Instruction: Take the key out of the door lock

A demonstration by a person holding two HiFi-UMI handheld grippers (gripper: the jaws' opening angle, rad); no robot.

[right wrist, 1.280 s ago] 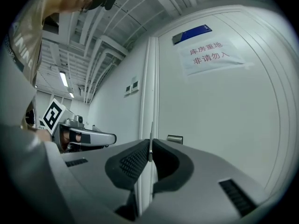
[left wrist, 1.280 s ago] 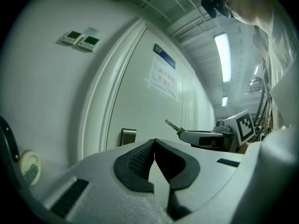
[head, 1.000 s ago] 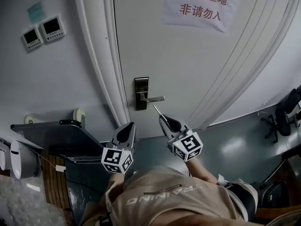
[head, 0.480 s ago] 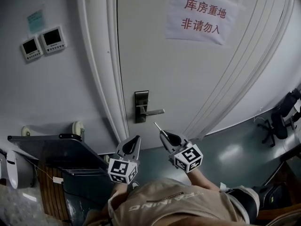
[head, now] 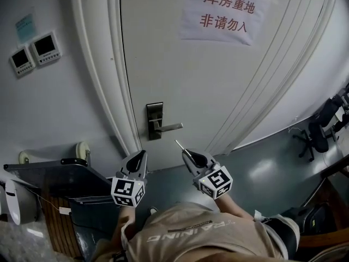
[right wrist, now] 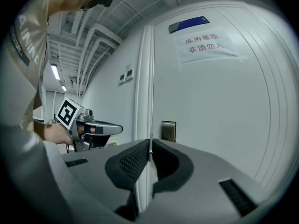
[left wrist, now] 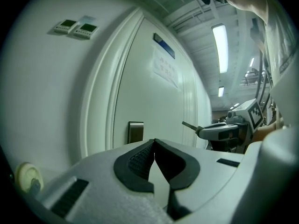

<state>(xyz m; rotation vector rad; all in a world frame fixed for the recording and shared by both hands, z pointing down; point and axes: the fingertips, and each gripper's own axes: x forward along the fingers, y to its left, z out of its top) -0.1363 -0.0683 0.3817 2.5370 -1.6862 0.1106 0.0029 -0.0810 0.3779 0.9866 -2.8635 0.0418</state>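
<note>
Fingers [right wrist: 128, 164] of right gripper [head: 189, 155] pressed together on key [head: 179, 145], a thin dull metal shaft that shows edge-on between the black ribbed pads in the right gripper view. Key's long axis runs up and left out of the fingertips, aimed at the door [head: 218, 81]; its tip is in open air, apart from everything.

Lock plate [head: 155, 119] lies up and left of the key tip, near but not touching, so key looks already out of the lock. Plate is a dark upright metal rectangle; lever handle [head: 169, 127] is silvery and sticks out to the right.

Left gripper [head: 138, 158] hangs left of the right one, lower than the plate, fingertips meeting with nothing between them. Both grippers have grey plastic shells with rubbery black pads.

Door is pale, smooth and painted, with a paper notice [head: 226, 12] in red print up top. Next move is likely just carrying the key away, right side only.
</note>
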